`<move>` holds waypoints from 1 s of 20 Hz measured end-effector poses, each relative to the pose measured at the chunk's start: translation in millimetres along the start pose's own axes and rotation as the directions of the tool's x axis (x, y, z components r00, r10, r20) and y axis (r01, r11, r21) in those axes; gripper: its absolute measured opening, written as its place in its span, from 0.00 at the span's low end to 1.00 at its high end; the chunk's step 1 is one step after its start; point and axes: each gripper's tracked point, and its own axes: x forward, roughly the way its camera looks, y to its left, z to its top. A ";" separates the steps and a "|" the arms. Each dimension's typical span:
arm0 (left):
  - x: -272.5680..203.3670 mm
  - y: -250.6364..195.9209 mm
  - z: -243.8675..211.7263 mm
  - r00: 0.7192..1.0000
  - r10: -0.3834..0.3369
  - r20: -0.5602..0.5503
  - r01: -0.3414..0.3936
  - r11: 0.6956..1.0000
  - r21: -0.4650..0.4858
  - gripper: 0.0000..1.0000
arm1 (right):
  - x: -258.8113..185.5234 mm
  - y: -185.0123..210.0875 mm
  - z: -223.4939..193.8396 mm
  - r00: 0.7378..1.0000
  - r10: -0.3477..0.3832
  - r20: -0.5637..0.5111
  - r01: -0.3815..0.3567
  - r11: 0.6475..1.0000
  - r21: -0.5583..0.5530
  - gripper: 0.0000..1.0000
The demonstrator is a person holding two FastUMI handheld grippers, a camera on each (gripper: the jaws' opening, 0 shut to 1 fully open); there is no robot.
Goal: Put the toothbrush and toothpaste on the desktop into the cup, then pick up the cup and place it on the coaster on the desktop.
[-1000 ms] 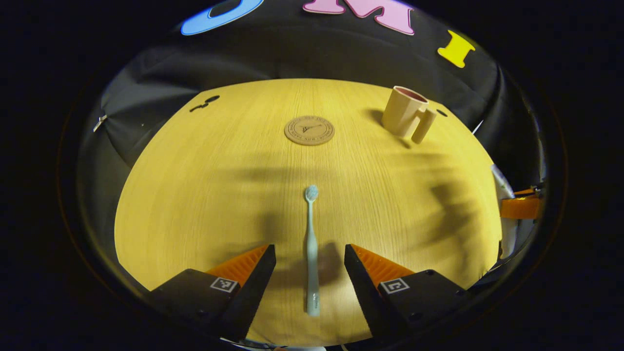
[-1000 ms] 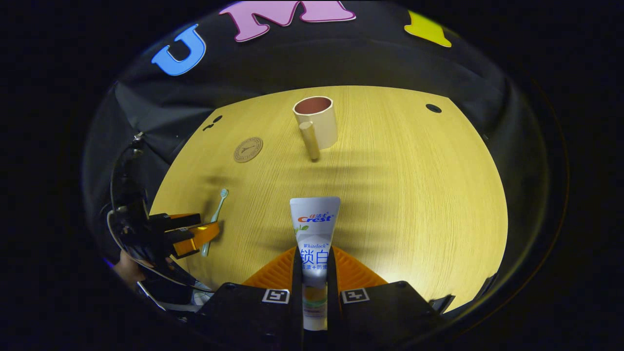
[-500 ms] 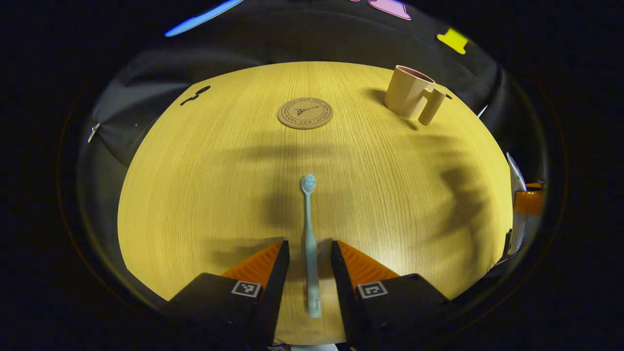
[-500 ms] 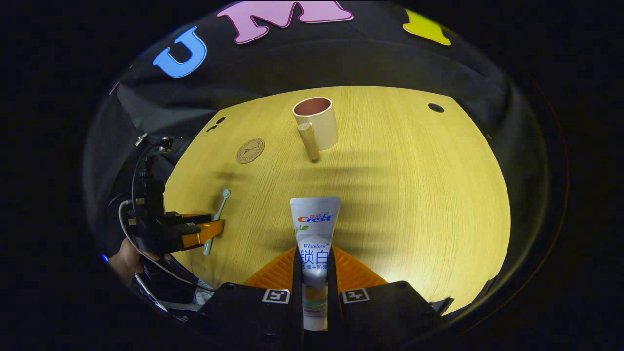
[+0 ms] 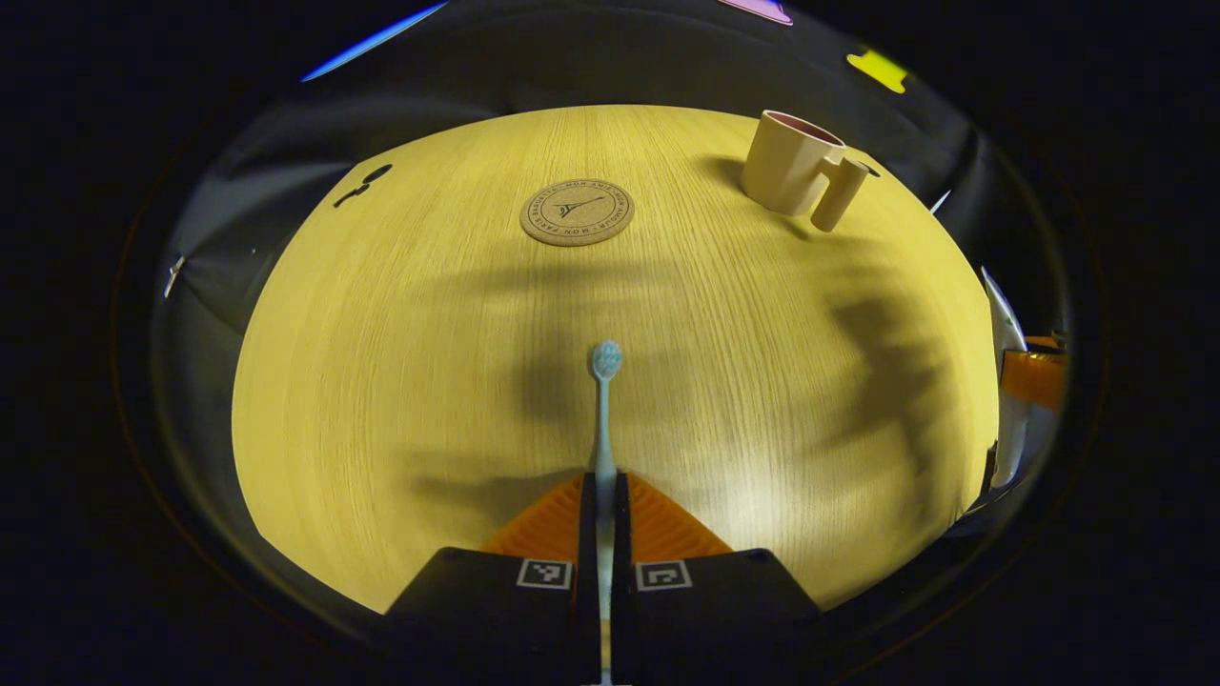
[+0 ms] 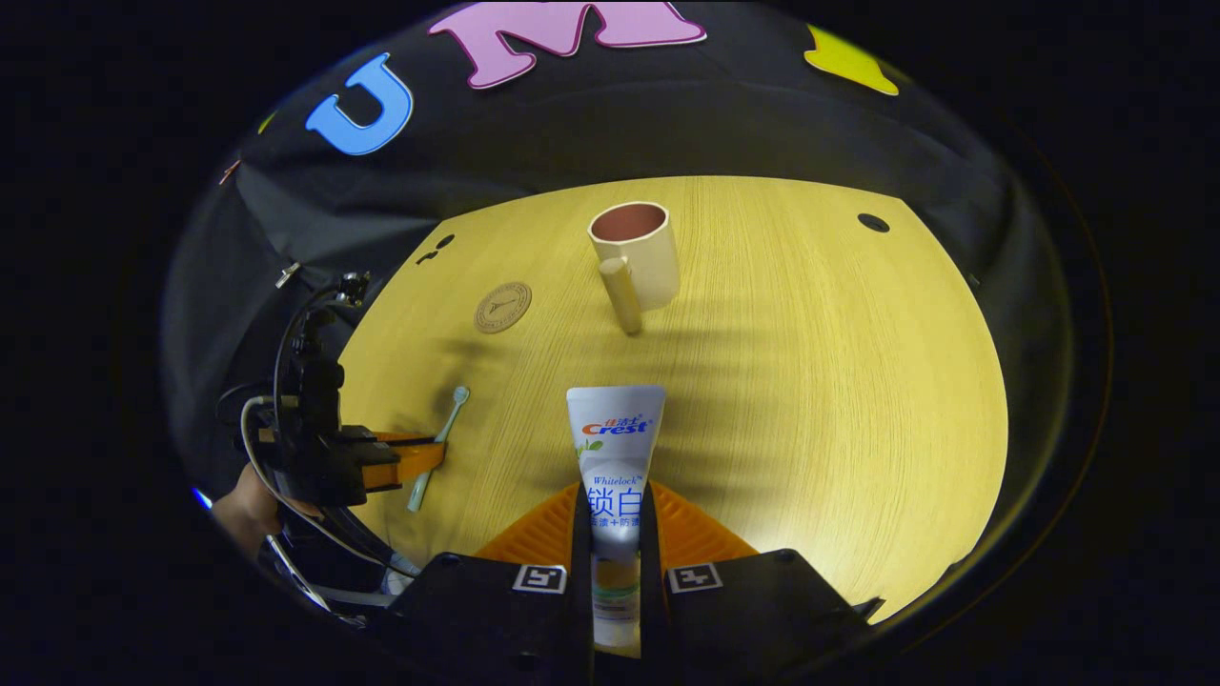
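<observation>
Left gripper view has the left tool [image 5: 602, 495] closed tight on the handle of the toothbrush [image 5: 604, 419], both fingers pressing its sides; the brush points straight ahead with its bristled head out over the table [image 5: 381, 381]. Farther off on the wood lies the round coaster [image 5: 577, 211], and to its right the cup [image 5: 796, 174] stands upright with its handle turned toward the near side.

Right gripper view shows the right tool [image 6: 616, 514] clamped on the toothpaste [image 6: 616, 448], the tube standing up between the two fingers with its flat end forward. Ahead of it the cup [image 6: 637, 255] stands open-mouthed, well apart from the coaster [image 6: 502, 307] at its left. At the left edge of this view a hand [image 6: 250, 500] holds the left tool [image 6: 415, 459] on the toothbrush [image 6: 440, 446] near the table's edge.
</observation>
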 end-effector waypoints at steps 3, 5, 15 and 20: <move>-0.5 1.3 4.9 0.999 0.007 0.047 -0.005 1.000 -0.025 0.07 | 6.6 -0.8 17.8 1.000 0.005 0.031 -0.006 1.000 0.022 0.24; -0.1 2.2 5.7 0.997 0.015 0.072 -0.011 0.998 -0.054 0.07 | 4.5 -2.1 32.1 0.998 0.005 0.056 -0.006 1.000 0.020 0.23; -19.3 -10.6 17.2 0.989 -0.019 0.144 0.031 0.996 -0.082 0.07 | 4.5 3.0 141.7 0.964 0.040 0.262 -0.040 0.999 -0.005 0.23; -42.9 -24.4 34.4 0.977 -0.063 0.206 0.091 0.987 -0.130 0.06 | 7.8 11.9 202.5 0.911 0.066 0.406 -0.065 0.998 -0.017 0.23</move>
